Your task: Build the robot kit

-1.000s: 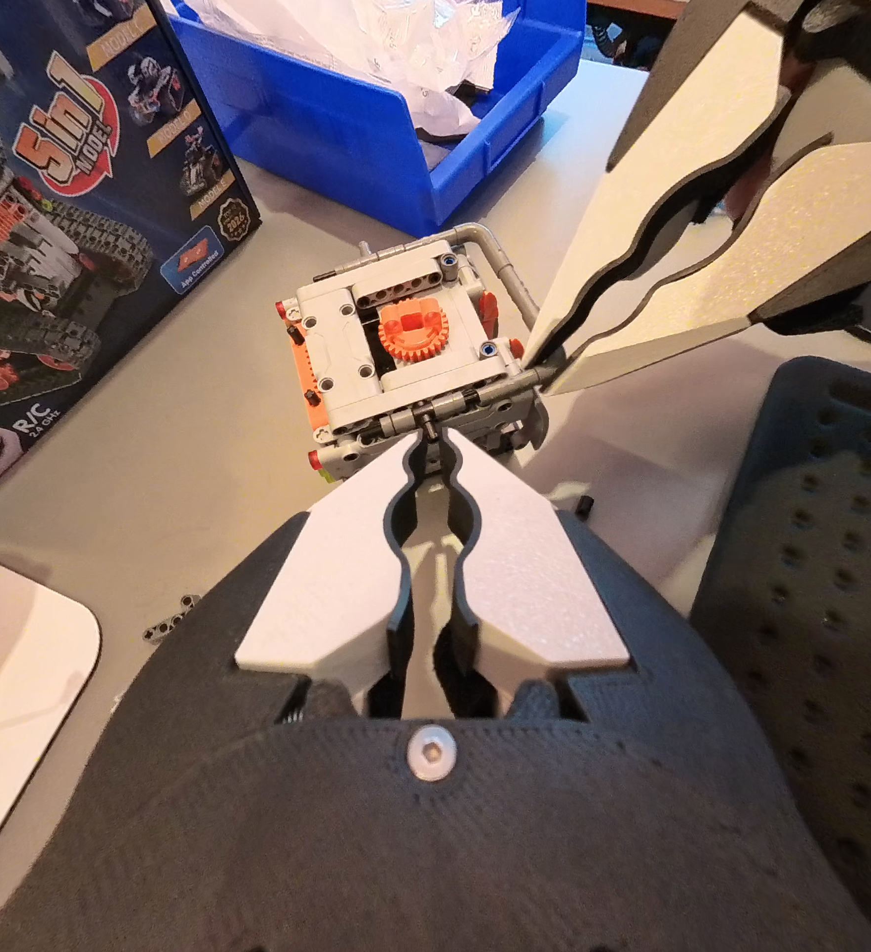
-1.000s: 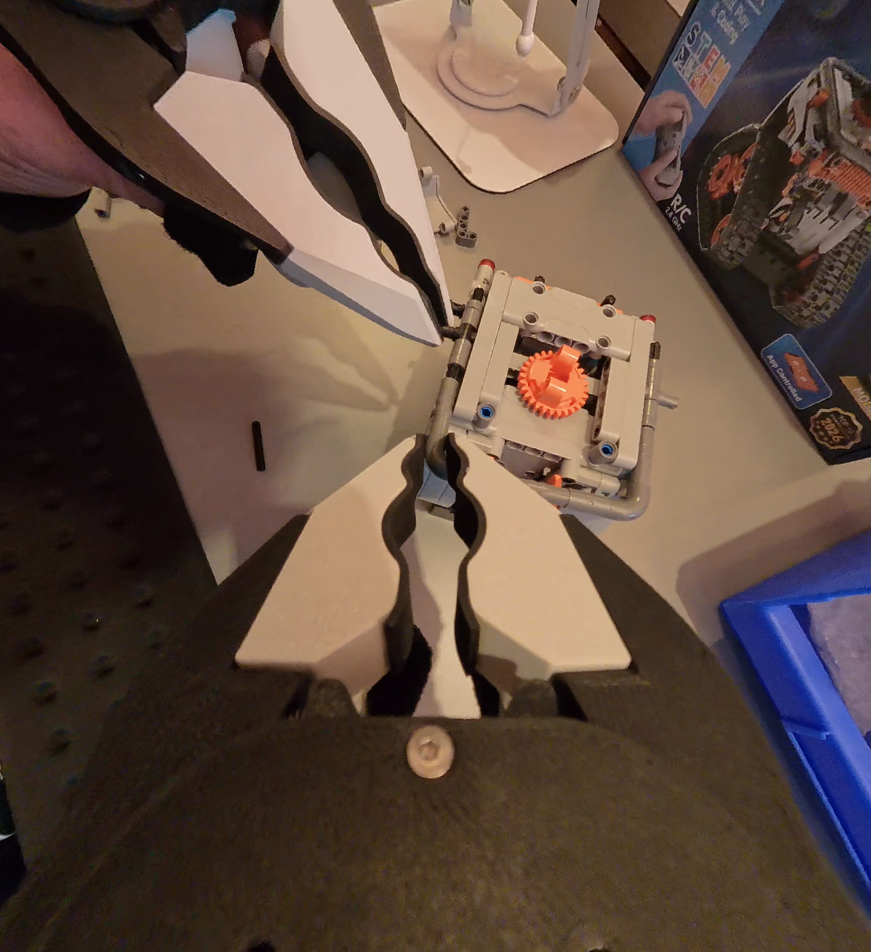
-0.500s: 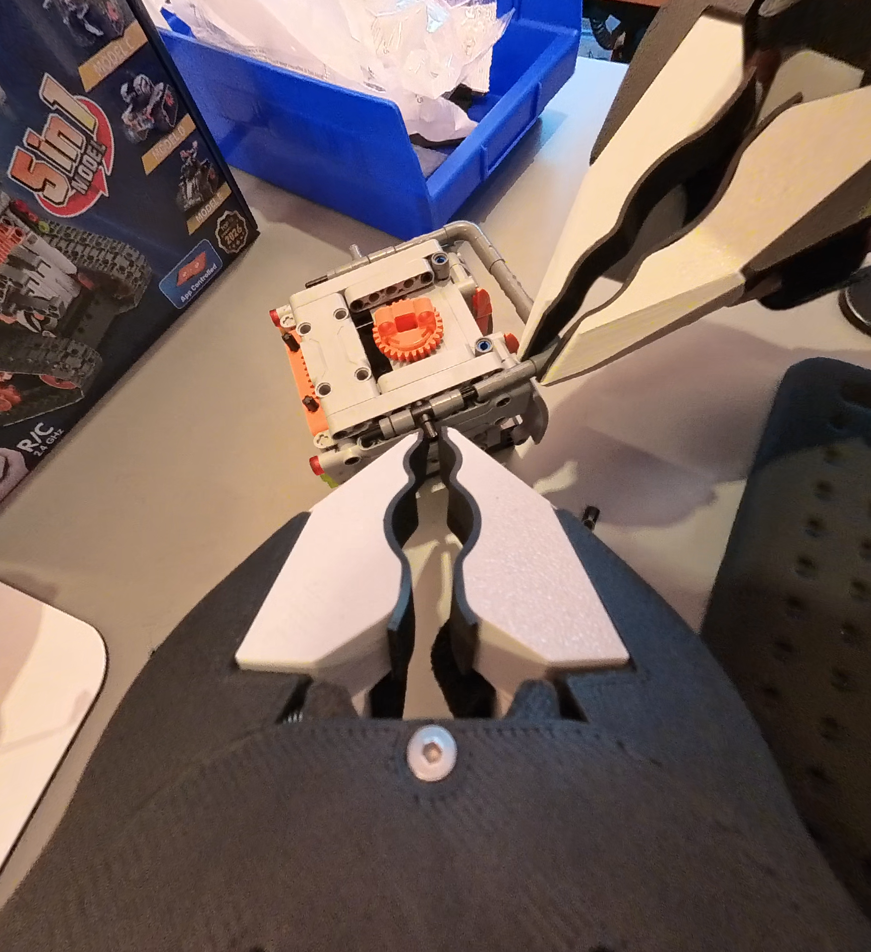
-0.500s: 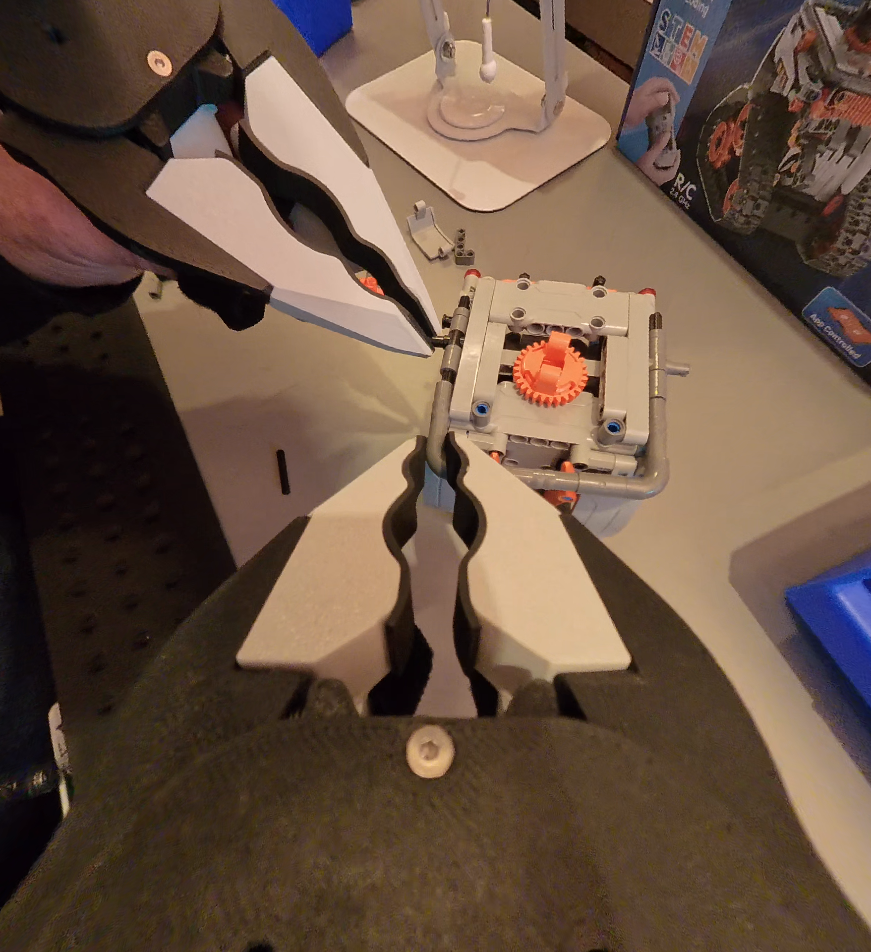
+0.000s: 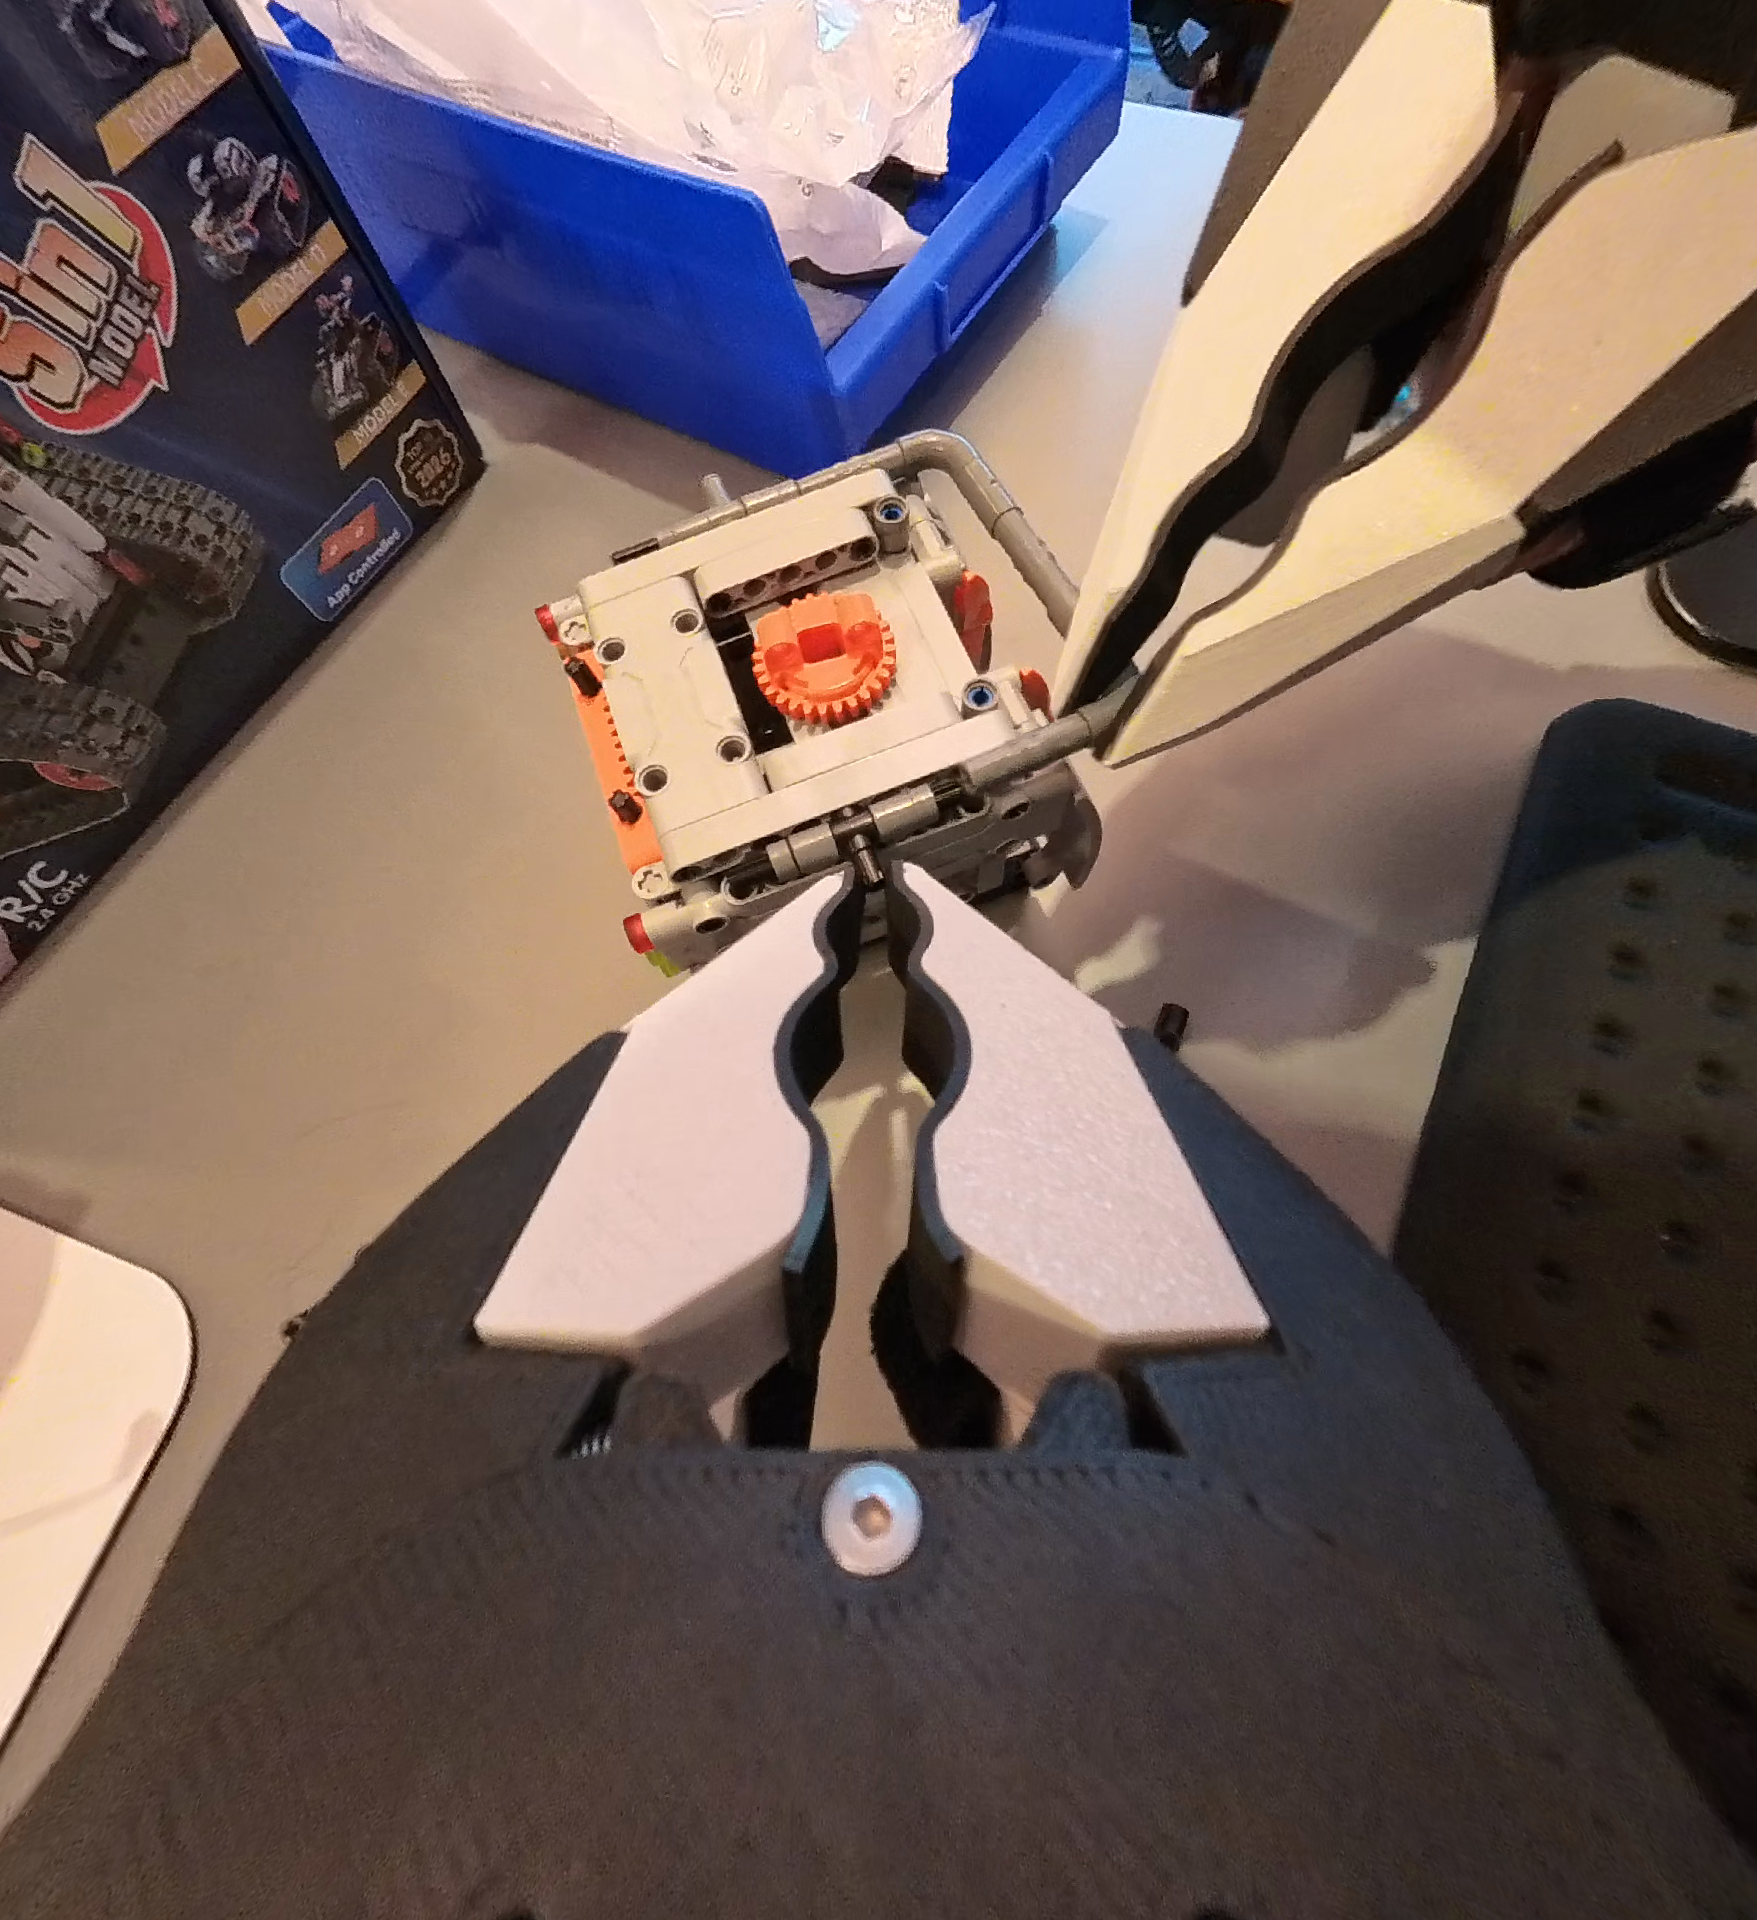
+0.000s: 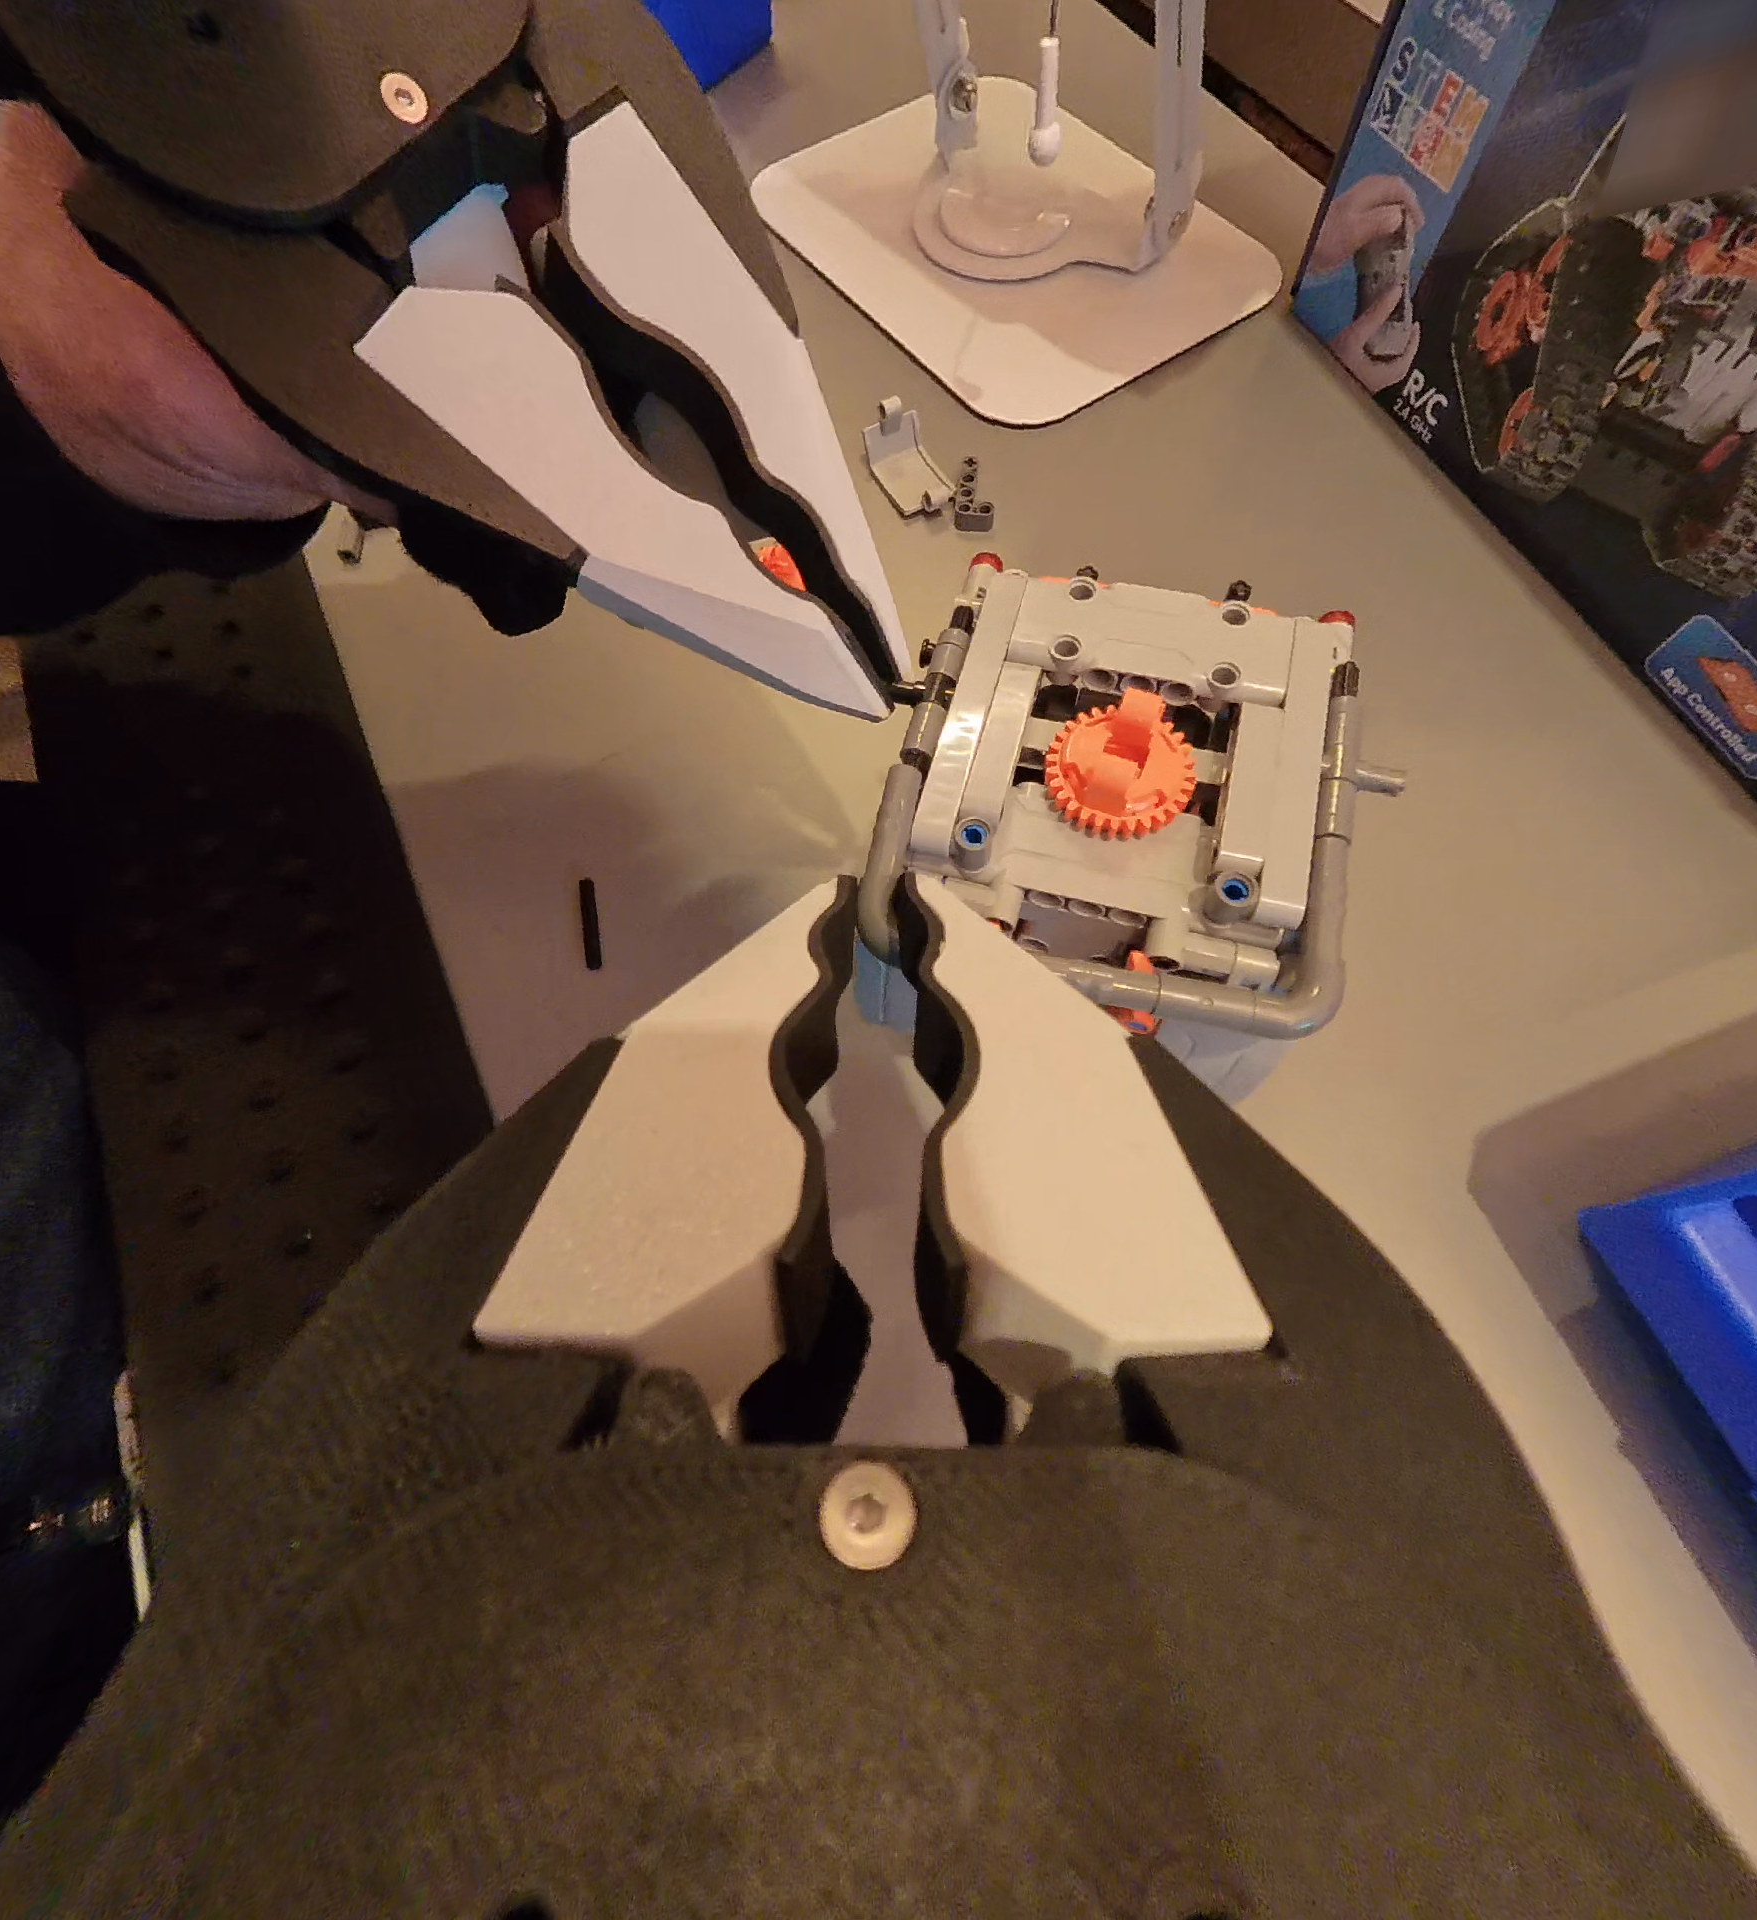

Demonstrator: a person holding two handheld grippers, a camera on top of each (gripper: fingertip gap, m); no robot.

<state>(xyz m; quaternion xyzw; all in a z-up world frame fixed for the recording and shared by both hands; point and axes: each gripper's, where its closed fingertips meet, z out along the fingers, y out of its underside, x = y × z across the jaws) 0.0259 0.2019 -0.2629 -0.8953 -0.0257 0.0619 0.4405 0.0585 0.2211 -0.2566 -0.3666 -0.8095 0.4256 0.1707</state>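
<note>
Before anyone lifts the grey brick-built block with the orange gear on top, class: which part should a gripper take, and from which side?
Probably the grey tube framing the brick-built block: it is thin, stands proud of the body, and fits between narrow fingertips. Come in level from the side, at a corner, as the right gripper does; the left gripper pinches a small black pin on the neighbouring side. Avoid the orange gear, which sits recessed.

table | brick model | blue bin | toy box

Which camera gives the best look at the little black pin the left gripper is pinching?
The left wrist view: the black pin sits dead centre, between the left gripper tips. In the right wrist view, it shows only as a stub at those tips.
</note>
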